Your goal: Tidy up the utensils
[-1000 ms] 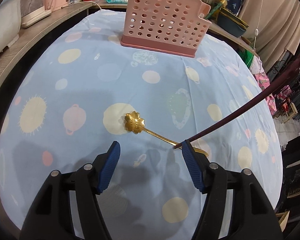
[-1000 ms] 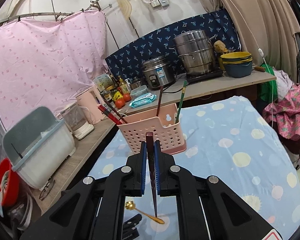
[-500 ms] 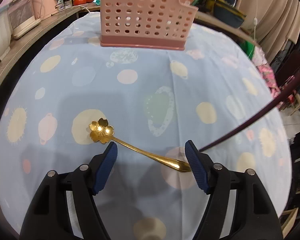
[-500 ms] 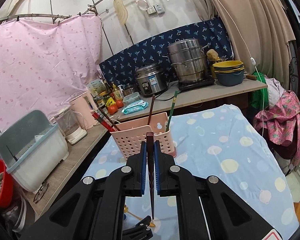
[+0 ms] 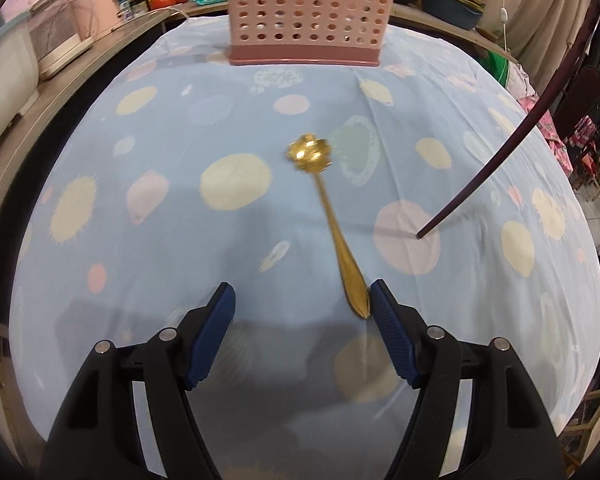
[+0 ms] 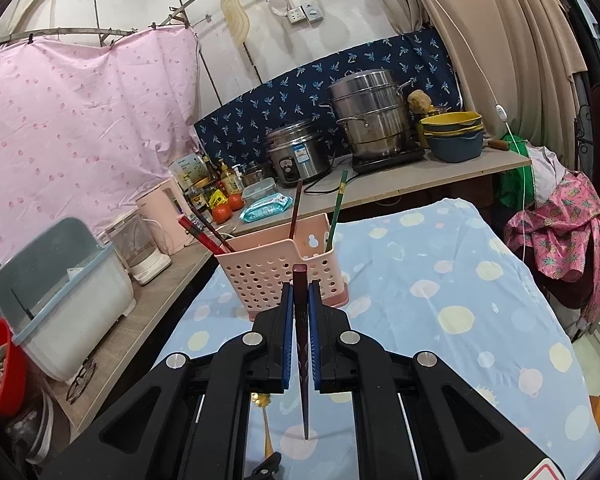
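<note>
The left gripper (image 5: 300, 304) is spread, the gold spoon (image 5: 332, 226) lying just inside its right pad. Rightward, the right gripper (image 6: 300, 304) pinches a dark chopstick (image 6: 301, 344); the pink basket (image 6: 276, 268) stands ahead.

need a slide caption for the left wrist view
Open left tongs hover over a gold spoon on the dotted cloth, pink rack behind, dark chopstick at right.

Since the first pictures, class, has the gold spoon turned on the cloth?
Yes. The gold spoon now points its flower end toward the pink basket, no longer leftward.
</note>
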